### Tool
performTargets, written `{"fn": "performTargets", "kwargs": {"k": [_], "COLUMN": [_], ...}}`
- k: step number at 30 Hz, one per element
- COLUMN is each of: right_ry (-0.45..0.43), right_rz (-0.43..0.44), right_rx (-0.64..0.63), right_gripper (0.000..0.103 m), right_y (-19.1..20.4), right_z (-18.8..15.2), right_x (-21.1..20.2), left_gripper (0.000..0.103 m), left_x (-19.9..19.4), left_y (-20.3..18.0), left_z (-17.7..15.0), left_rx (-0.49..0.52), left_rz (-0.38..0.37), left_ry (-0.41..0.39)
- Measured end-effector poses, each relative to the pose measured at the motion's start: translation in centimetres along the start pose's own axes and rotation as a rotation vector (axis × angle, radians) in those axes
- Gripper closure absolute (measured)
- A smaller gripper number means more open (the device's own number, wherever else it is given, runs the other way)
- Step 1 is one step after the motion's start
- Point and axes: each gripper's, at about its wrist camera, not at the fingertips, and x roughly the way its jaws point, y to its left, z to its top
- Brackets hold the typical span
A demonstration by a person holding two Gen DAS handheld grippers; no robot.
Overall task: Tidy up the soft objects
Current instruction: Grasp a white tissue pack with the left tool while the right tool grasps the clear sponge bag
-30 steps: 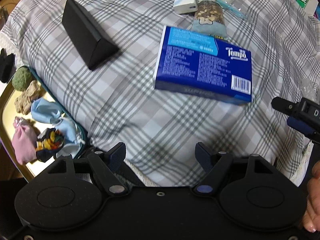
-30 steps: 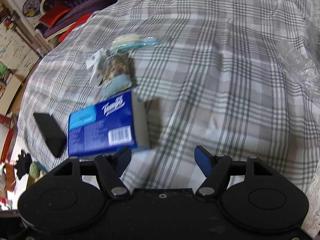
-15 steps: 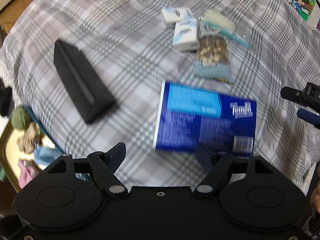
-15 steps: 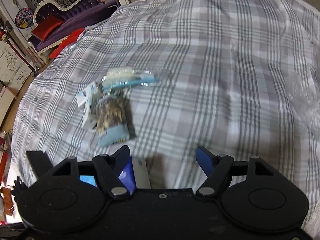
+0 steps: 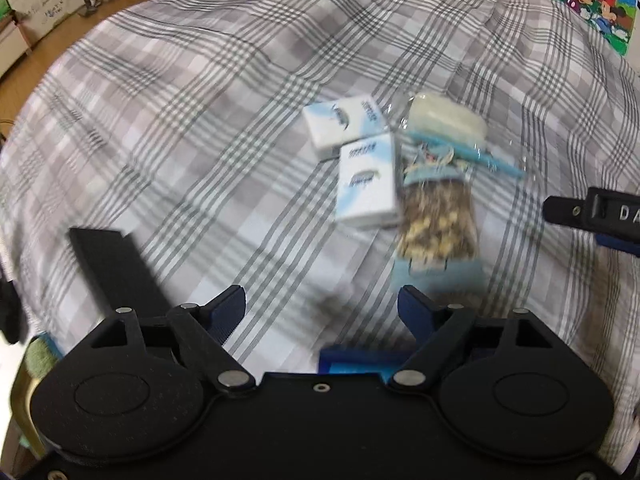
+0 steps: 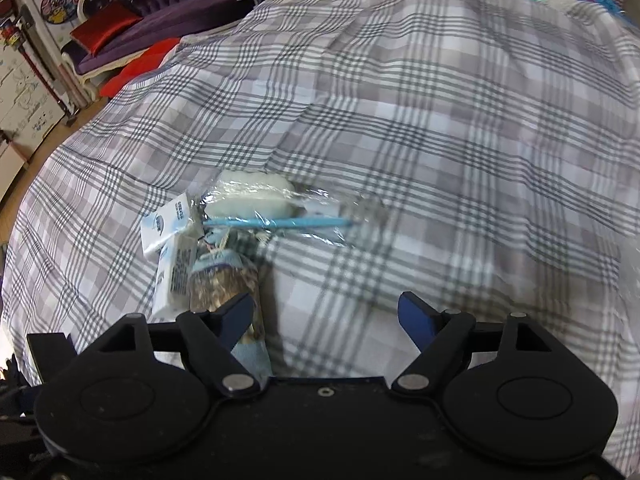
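Steeply tilted down over the plaid cloth [image 5: 248,128], left tool [image 5: 322,312] and right tool [image 6: 326,316] are opening, empty.

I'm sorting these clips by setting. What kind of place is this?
Most likely a lived-in home, not a lab or shop. A round table under a plaid cloth holds small tissue packs, and behind it stand a purple tufted couch with a red cushion and a cartoon picture.
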Motion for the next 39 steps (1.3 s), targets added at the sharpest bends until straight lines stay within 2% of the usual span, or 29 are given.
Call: {"fn": "performTargets", "kwargs": {"k": [6, 8, 13, 21, 24, 28, 32, 34, 36, 37, 39], "right_ry": [-0.009, -0.016, -0.025, -0.008, -0.001, 0.016, 0.032, 0.031, 0.03, 0.028, 0.039], "right_rz": [-0.001, -0.003, 0.002, 0.039, 0.035, 0.019, 0.002, -0.016, -0.039, -0.046, -0.045], "right_rx": [-0.036, -0.063, -0.103, -0.152, -0.152, -0.163, -0.173, -0.18, -0.189, -0.195, -0.212], "right_gripper": [0.021, 0.017, 0.013, 0.006, 0.006, 0.004, 0.002, 0.001, 0.002, 0.003, 0.012], "right_y": [0.9, 1.5, 2.6, 4.0, 4.7, 5.9, 7.1, 7.5, 7.9, 8.0, 8.1], "right_z": [2.6, 3.5, 5.5, 7.4, 8.0, 8.6, 8.7, 8.7, 8.6, 8.4, 8.0], "right_x": [2.2, 2.9, 4.5, 7.9, 9.5, 11.4, 13.0, 13.8, 14.5, 14.7, 14.9], "left_gripper": [0.023, 0.023, 0.021, 0.021, 0.021, 0.021, 0.029, 0.038, 0.053, 0.053, 0.053], "left_x": [2.1, 2.9, 5.6, 8.8, 9.9, 10.1, 10.2, 10.2, 10.0, 9.8, 9.8], "left_y": [-1.1, -1.3, -1.6, -0.8, -0.9, -2.0, -1.9, -1.9, -2.2, -2.2, -2.1], "left_z": [3.1, 4.2, 5.9, 6.4, 6.4, 6.1, 6.4, 6.6, 6.6, 6.5, 6.4], "left_rx": [-0.002, -0.009, -0.032, -0.125, -0.122, -0.059, -0.047, -0.039, -0.019, -0.01, 0.0], "left_rz": [0.008, 0.004, -0.019, -0.075, -0.069, -0.021, -0.032, -0.036, -0.036, -0.037, -0.047], "left_ry": [-0.029, -0.034, 0.009, 0.04, 0.057, 0.031, 0.025, 0.022, 0.016, 0.017, 0.03]}}
